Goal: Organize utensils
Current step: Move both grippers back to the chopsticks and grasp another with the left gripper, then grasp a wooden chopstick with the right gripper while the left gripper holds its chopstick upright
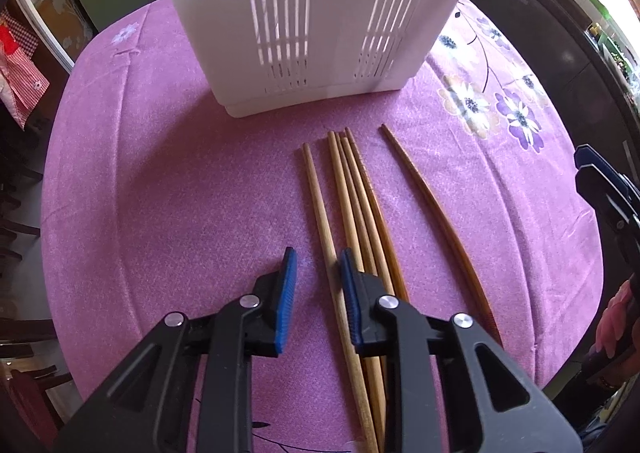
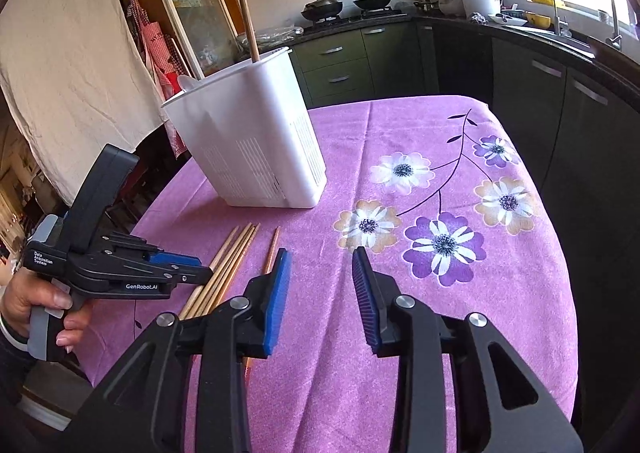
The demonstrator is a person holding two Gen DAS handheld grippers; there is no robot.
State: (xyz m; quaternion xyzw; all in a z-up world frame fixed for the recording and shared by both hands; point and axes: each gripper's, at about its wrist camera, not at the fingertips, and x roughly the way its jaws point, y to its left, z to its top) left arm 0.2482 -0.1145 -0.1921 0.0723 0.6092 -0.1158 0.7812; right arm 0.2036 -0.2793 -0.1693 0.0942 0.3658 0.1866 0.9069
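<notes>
The left gripper [image 1: 318, 265] stood with fingers apart astride the leftmost chopstick [image 1: 320, 213], seemingly not yet touching it. The right gripper [image 2: 322, 265] was wide open over the purple tablecloth [image 2: 400, 293], gripping nothing. The other chopsticks [image 1: 360, 205] lay before the white utensil holder [image 1: 316, 13].

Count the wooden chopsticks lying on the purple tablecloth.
6: a pale one leftmost, between the left gripper's open jaws; four bunched right of it; one dark brown chopstick apart, rightmost. Another stands in the white plastic holder.
</notes>
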